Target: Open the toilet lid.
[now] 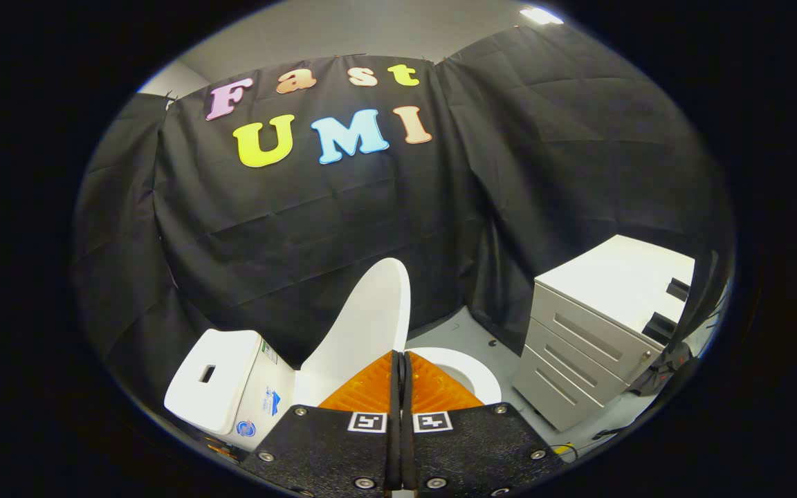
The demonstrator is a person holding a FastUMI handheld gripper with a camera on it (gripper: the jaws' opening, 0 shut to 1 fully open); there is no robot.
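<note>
A white toilet lid (365, 328) stands raised, tilted up just beyond my fingers. To its left sits the white tank (222, 377) with a slot on top. Part of the white seat ring (471, 373) shows to the right of the fingers, below the lid. My gripper (398, 356) is shut, its two orange fingers (364, 389) pressed together with nothing between them. The fingertips sit just in front of the lid's lower part; whether they touch it I cannot tell.
A grey drawer cabinet (596, 339) with a white top stands to the right of the toilet on the grey floor (464, 328). Black cloth walls close in behind and on both sides. Cables lie on the floor near the cabinet's base.
</note>
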